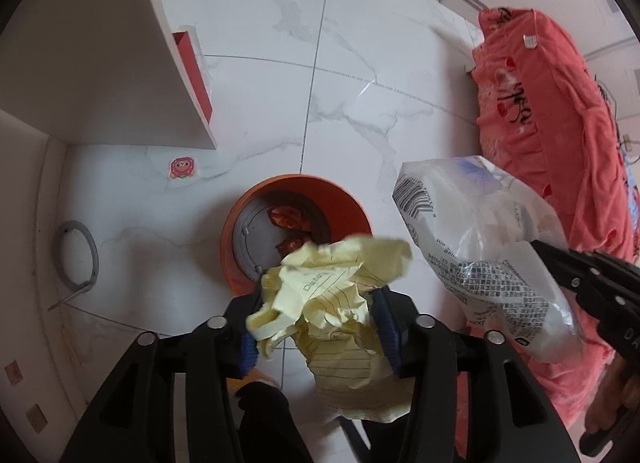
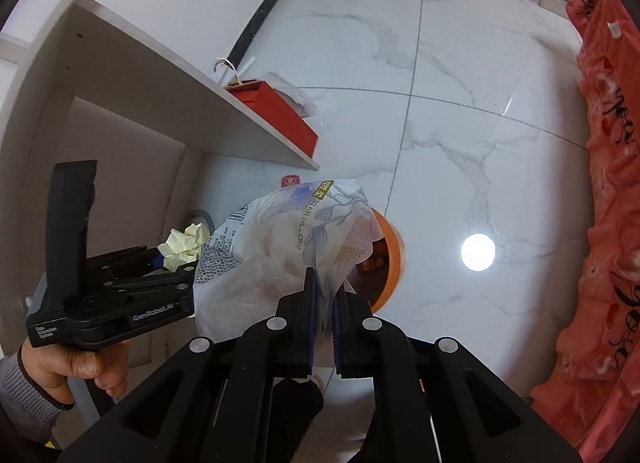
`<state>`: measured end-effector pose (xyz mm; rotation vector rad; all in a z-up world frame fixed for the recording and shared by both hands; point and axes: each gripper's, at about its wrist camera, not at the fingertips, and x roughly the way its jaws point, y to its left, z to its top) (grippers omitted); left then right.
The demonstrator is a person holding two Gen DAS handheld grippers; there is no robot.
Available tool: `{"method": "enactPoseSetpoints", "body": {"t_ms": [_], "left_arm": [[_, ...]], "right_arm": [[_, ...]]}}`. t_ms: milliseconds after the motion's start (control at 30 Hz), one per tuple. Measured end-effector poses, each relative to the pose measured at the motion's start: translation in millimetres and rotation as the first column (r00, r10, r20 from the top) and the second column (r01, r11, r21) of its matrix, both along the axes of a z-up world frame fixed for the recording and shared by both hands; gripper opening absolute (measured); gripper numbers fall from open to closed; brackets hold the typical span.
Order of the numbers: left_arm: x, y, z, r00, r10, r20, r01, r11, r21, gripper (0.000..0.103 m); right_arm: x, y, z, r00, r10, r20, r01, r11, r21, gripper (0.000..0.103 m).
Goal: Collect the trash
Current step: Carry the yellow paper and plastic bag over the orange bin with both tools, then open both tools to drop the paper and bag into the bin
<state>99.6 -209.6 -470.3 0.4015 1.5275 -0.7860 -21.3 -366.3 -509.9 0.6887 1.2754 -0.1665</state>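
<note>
An orange bin (image 1: 296,183) stands on the white marble floor, with red wrappers (image 1: 288,219) lying inside. My left gripper (image 1: 318,295) hangs just above the bin's near rim, pointing down. A crumpled yellow lined paper (image 1: 328,291) fills the gap between its blue pads. My right gripper (image 2: 325,283) is shut on a printed plastic bag (image 2: 280,247), which hangs over the bin (image 2: 394,259) and hides most of it. In the right wrist view the left gripper (image 2: 172,263) and its paper (image 2: 182,247) show at the left, held by a hand (image 2: 80,367). The bag (image 1: 480,247) hangs right of the paper.
A white desk panel (image 1: 120,63) stands to the left, with a red paper bag (image 1: 196,67) behind it. A red bedcover (image 1: 560,143) runs along the right. A pink sticker (image 1: 183,168) and a grey hose loop (image 1: 80,255) lie on the floor left of the bin.
</note>
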Motion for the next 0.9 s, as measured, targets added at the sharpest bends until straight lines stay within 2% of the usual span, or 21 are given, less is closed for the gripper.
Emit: {"method": "enactPoseSetpoints", "body": {"t_ms": [67,133,267,433,600,767,833,900], "left_arm": [[-1,1,-3,1.000,-0.014,0.010,0.014,1.000,0.015,0.055],[0,3,-6,1.000,-0.018,0.002,0.018,1.000,0.011,0.067],[4,10,-6,1.000,-0.006,0.016,0.006,1.000,0.005,0.072],[12,18,-12,1.000,0.023,0.015,-0.023,1.000,0.013,0.073],[14,24,-19,0.999,0.036,0.017,-0.037,0.998,0.046,0.073],[15,31,-19,0.999,0.043,0.010,-0.043,0.997,0.059,0.073],[15,33,-19,0.999,0.046,0.009,-0.046,0.997,0.060,0.073],[15,34,-18,0.999,0.050,0.009,-0.050,0.997,0.059,0.073]], "right_arm": [[1,0,-5,1.000,0.000,-0.005,0.000,1.000,0.004,0.008],[3,1,-8,1.000,0.005,-0.007,-0.005,1.000,0.006,0.008],[10,4,-12,1.000,0.013,-0.007,-0.013,1.000,0.014,0.008],[25,14,-25,0.999,0.045,-0.019,-0.045,0.999,0.028,0.008],[34,24,-41,0.996,0.074,-0.042,-0.073,0.997,0.030,0.019],[33,29,-46,0.994,0.084,-0.067,-0.082,0.996,0.042,0.023],[33,31,-46,0.994,0.088,-0.071,-0.086,0.996,0.038,0.032],[33,32,-46,0.993,0.091,-0.071,-0.089,0.996,0.033,0.033]]}}
